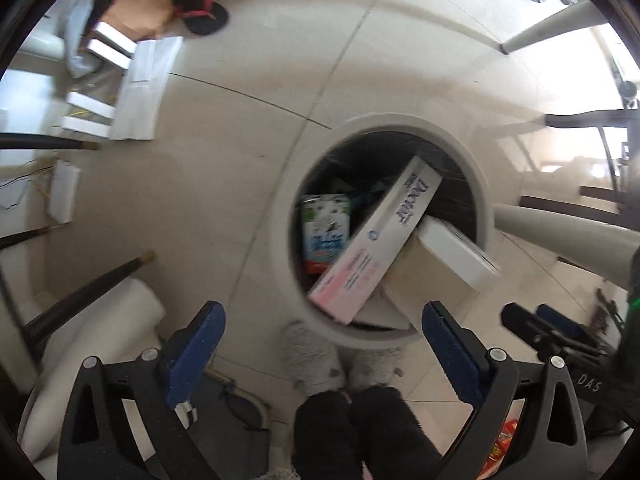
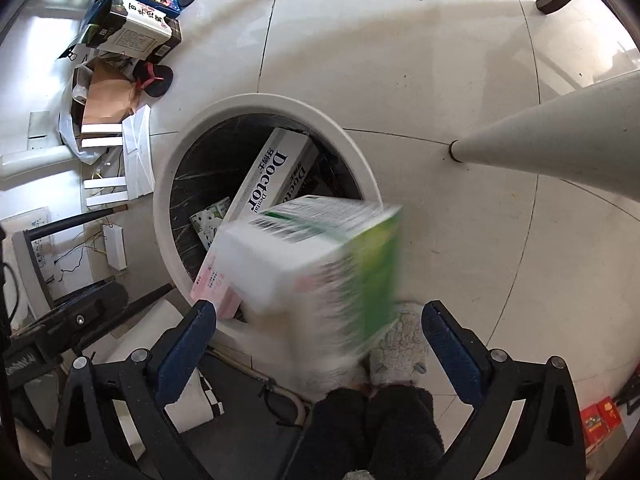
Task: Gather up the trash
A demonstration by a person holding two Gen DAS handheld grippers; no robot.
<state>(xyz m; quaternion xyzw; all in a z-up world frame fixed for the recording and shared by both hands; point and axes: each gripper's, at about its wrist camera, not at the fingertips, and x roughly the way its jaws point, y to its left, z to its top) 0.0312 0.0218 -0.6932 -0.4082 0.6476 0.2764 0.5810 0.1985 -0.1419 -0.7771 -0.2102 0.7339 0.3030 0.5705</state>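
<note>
Step in hand, as judged: a drop into the round white bin (image 2: 368, 184). A blurred green-and-white carton (image 2: 320, 264) is seen unheld over the bin's near rim, between the spread right gripper (image 2: 320, 320).

Left gripper (image 1: 324, 320): spread, nothing pinched.

Bin contents: Doctor toothpaste box (image 1: 380, 236), milk carton (image 1: 326, 228), white box (image 1: 456, 252).

Next, as judged: more floor litter, e.g. printed boxes (image 2: 136, 20), is to be fetched.

The left gripper (image 1: 323, 326) has two black, ribbed triangular arms, each with round silver screws at the joints, and flat dark-blue pads (image 1: 198, 354) lining the inner faces of its fingers. The right gripper (image 2: 319, 322) is built the same: black struts, silver screws, blue pads (image 2: 454, 354). Below both, the person's legs (image 2: 376, 428) show in fuzzy black trousers, above pale grey fleecy slippers (image 1: 316, 358).
</note>
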